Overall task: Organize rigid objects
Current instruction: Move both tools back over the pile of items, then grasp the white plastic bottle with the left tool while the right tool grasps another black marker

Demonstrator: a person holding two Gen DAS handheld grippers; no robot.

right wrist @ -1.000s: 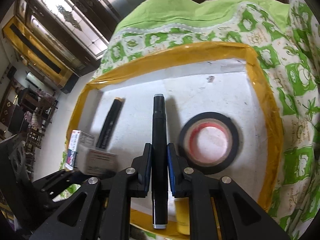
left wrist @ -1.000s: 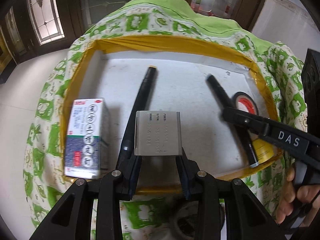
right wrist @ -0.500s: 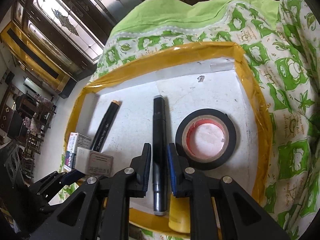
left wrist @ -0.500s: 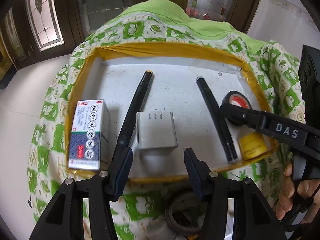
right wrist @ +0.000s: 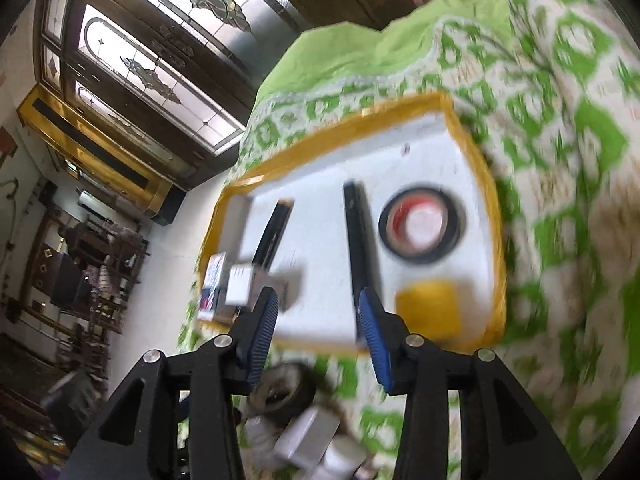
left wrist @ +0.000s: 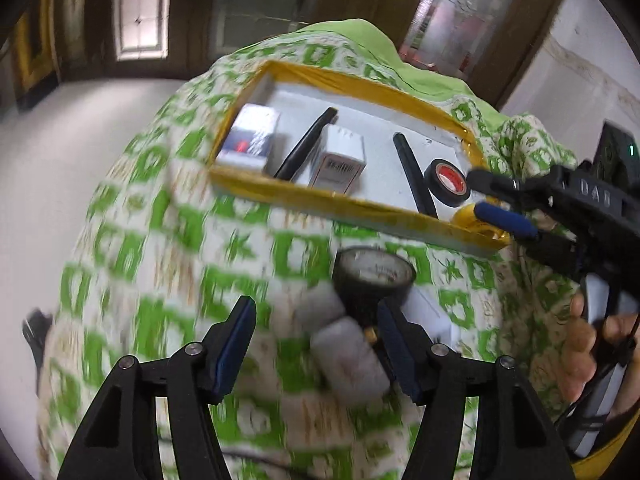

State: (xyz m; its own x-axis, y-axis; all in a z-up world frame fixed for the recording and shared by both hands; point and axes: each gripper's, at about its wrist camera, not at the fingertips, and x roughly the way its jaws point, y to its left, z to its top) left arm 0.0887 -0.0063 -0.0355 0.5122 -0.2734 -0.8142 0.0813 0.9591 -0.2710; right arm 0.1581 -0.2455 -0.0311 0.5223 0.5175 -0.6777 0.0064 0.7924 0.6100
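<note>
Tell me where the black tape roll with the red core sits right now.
The black tape roll lies flat in the yellow-edged tray, toward its right end in the right wrist view, between the black pen on its left and the yellow item in the near corner.

Rounded surface draped in green-and-white patterned cloth (left wrist: pixel 168 240), plain green fabric (right wrist: pixel 360 52) at far side. On the cloth: shallow white tray with yellow taped rim (left wrist: pixel 352 204). Near the tray's front edge, directly on the cloth: round black-rimmed dial gauge (left wrist: pixel 374 276), blurred grey blocks (left wrist: pixel 348 356) beside it, white flat piece (left wrist: pixel 430 312) just right of gauge. Right wrist view: black tape ring (right wrist: pixel 286 394) and pale boxes (right wrist: pixel 308 436) on the cloth below tray, heavily blurred. White tiled floor (left wrist: pixel 52 152) around.
</note>
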